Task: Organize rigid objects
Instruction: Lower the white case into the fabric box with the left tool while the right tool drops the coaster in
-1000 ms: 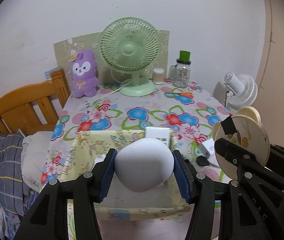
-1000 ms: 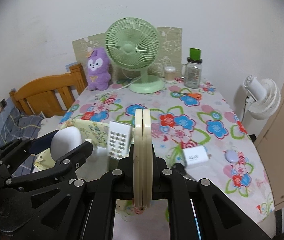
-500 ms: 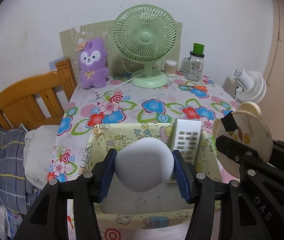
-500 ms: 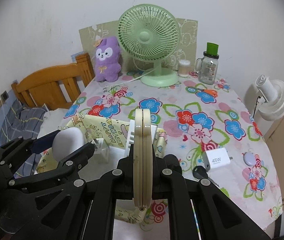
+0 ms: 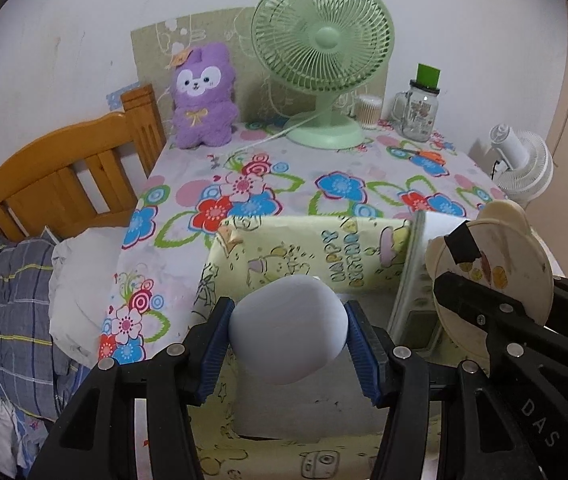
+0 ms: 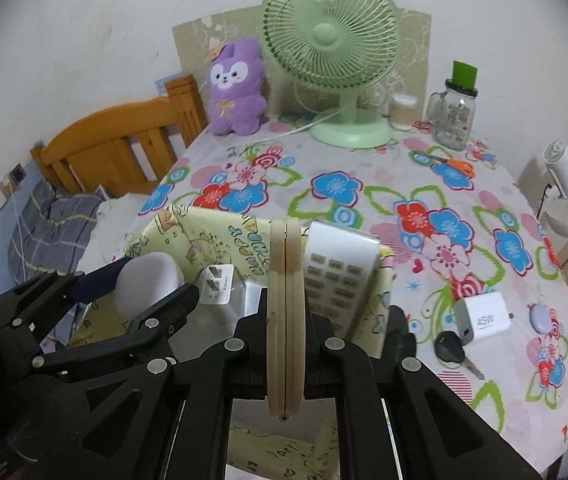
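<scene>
Storage box (image 5: pixel 324 264) of yellow cartoon-print fabric sits on the flower-patterned surface (image 5: pixel 284 184), beside a wooden bed (image 5: pixel 63 188) and a white wall. A green fan (image 5: pixel 322 40) and purple plush (image 5: pixel 203 96) stand at the back. Left gripper (image 5: pixel 288 340) fingers clench a smooth white oval case (image 5: pixel 288 336), its long axis crosswise, over the box. Right gripper (image 6: pixel 286 320) fingers pinch a cream round compact (image 6: pixel 286 312), edge-on and upright. A white remote (image 6: pixel 336 276) leans in the box.

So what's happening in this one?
A person is tidying small items into a yellow cartoon-print fabric box. The left gripper clamps a pale rounded white case above the box. The right gripper grips a cream round compact by its edge. A white remote and white plug are in the box already.
</scene>
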`<state>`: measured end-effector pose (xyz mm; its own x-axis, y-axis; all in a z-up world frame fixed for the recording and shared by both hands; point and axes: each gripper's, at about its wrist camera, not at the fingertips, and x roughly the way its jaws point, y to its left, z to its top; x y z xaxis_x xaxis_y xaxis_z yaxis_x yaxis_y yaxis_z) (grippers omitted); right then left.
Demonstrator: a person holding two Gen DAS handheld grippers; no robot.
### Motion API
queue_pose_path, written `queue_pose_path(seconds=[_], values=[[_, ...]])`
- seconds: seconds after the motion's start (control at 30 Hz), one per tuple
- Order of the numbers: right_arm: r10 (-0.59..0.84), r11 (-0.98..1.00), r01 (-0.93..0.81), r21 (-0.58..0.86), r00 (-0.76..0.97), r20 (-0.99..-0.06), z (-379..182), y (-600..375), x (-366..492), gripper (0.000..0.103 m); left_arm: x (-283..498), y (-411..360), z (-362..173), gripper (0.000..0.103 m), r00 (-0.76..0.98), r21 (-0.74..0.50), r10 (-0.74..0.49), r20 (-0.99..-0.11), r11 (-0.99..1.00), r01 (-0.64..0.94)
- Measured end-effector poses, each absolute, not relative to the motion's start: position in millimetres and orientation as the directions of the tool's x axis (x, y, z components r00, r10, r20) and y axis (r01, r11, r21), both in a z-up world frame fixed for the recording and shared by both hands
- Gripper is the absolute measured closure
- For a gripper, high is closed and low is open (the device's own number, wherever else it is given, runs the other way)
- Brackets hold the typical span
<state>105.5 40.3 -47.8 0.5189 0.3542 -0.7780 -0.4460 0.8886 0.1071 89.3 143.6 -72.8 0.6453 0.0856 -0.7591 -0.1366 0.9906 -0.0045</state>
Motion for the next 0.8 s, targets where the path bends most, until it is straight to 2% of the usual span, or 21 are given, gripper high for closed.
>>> queue_pose_path(seconds=[0.07,0.23,0.33,0.5,0.73,0.8], values=[[0.354,0.889,-0.443,0.114,0.510,-0.784,-50.6,41.4,106.0,0.090,89.8,145.7,-75.6,0.044,0.638,-0.013,0.078,-0.766,0.991,-0.137],[0.339,0.900,-0.419,0.118,0.506,-0.793,-51.7,34.0,106.1,0.084,87.4,145.5,-73.4,0.031,0.647,-0.010,0.084,-0.758,0.990,-0.141],[0.313,0.915,-0.391,0.096,0.538,-0.783,-46.9,24.9,103.4,0.072,86.2,143.1,-70.1,0.027,0.658,-0.014,0.086,-0.748,0.989,-0.145],[0.266,0.941,-0.331,0.068,0.602,-0.753,-38.5,1.9,99.5,0.038,85.6,137.2,-66.0,0.023,0.666,-0.021,0.082,-0.741,0.989,-0.145],[0.257,0.949,-0.308,0.068,0.629,-0.734,-29.8,-22.1,95.8,0.026,82.1,121.8,-56.9,0.017,0.680,-0.018,0.080,-0.729,0.991,-0.136],[0.257,0.951,-0.300,0.074,0.638,-0.726,-26.9,-31.1,94.3,0.019,80.9,118.1,-54.5,0.015,0.684,-0.017,0.080,-0.725,0.991,-0.135]])
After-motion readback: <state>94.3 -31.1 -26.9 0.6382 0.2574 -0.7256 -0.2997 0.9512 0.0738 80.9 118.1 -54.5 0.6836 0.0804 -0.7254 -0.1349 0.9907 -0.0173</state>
